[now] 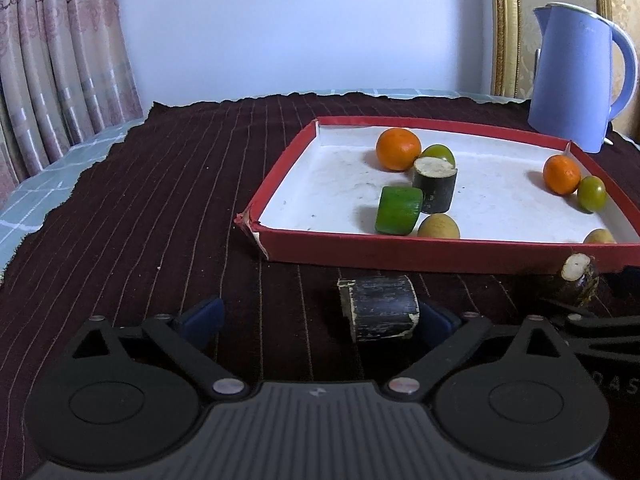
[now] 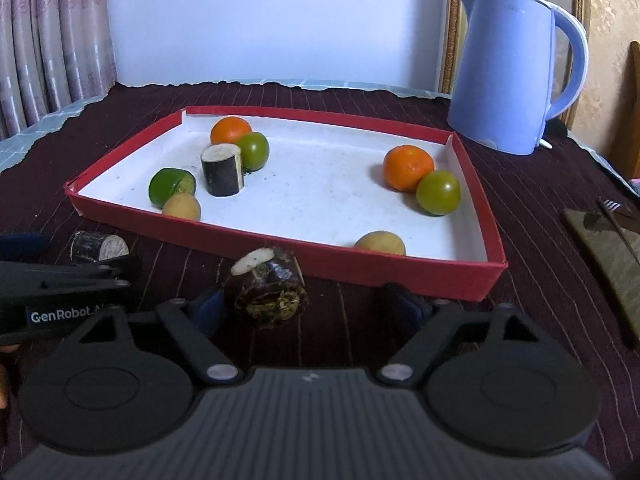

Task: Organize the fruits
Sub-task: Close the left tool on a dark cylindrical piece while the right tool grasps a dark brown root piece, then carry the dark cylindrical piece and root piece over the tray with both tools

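Nearest us, our left gripper (image 1: 320, 316) stands wide around a dark cane piece (image 1: 380, 306) lying on the striped cloth (image 1: 160, 200), and our right gripper (image 2: 308, 300) stands wide beside a knobbly cane stub (image 2: 268, 288); both pieces look stiff, fairly light and rough-barked, best clamped across the round flanks. Farther off, the red tray (image 2: 280, 246) holds two oranges, apparently two green fruits, two tan ones, one cane piece and one green chunk, with a blue kettle (image 2: 516, 72) behind.

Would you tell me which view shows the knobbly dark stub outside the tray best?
The right wrist view: the stub sits whole and central, just before the tray. The left wrist view shows it only small, near the right edge.
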`<act>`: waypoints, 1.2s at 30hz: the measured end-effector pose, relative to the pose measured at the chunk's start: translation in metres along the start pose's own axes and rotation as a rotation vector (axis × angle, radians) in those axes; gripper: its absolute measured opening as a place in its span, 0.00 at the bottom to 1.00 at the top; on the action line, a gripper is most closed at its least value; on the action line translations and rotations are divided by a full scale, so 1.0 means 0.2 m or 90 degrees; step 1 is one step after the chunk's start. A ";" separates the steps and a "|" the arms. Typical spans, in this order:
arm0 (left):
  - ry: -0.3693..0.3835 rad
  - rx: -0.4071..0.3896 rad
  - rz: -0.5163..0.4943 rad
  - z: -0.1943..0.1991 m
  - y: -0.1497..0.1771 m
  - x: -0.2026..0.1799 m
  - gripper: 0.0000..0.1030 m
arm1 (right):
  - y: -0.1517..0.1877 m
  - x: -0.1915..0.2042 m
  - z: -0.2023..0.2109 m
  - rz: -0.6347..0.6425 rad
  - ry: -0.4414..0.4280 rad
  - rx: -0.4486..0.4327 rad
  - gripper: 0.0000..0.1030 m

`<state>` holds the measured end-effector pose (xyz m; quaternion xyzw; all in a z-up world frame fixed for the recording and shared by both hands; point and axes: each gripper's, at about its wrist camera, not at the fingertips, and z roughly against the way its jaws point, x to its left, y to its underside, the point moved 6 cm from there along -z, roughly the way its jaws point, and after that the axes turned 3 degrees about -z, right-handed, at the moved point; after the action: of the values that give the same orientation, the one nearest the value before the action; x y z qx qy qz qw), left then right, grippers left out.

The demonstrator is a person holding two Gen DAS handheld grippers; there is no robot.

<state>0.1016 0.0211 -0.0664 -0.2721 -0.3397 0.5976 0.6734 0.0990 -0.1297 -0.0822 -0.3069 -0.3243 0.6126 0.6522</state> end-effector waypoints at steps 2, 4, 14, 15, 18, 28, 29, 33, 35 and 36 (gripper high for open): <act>0.002 0.007 0.005 -0.01 0.00 0.01 1.00 | 0.01 -0.02 0.01 -0.008 0.021 -0.006 1.00; 0.008 0.014 0.015 -0.02 -0.01 0.02 1.00 | 0.01 -0.01 0.01 -0.003 0.012 0.001 1.00; 0.012 0.020 0.022 -0.04 -0.01 0.02 1.00 | 0.00 0.01 -0.01 0.018 -0.027 0.008 0.87; 0.011 0.019 0.021 -0.04 -0.01 0.02 1.00 | 0.00 0.01 -0.01 0.018 -0.029 0.006 0.86; 0.024 0.012 0.015 -0.03 -0.01 0.01 0.99 | 0.00 0.03 0.01 0.024 -0.034 -0.006 0.69; 0.096 -0.031 -0.022 0.03 -0.01 -0.06 0.33 | 0.02 0.05 0.08 0.020 -0.058 -0.019 0.36; 0.099 -0.032 -0.020 0.03 -0.01 -0.06 0.32 | 0.02 0.05 0.08 0.018 -0.062 -0.021 0.36; 0.108 -0.033 -0.003 0.03 -0.01 -0.04 0.31 | 0.03 0.02 0.09 -0.002 -0.078 -0.024 0.36; 0.111 -0.032 0.002 0.03 -0.01 -0.03 0.31 | 0.03 0.01 0.10 -0.011 -0.082 -0.028 0.36; 0.110 -0.032 0.001 0.03 -0.01 -0.03 0.31 | 0.03 0.00 0.10 -0.018 -0.087 -0.028 0.36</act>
<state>0.0974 0.0140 -0.0616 -0.3396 -0.2952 0.5636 0.6928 0.0796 -0.1291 -0.0752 -0.2741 -0.3859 0.6154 0.6302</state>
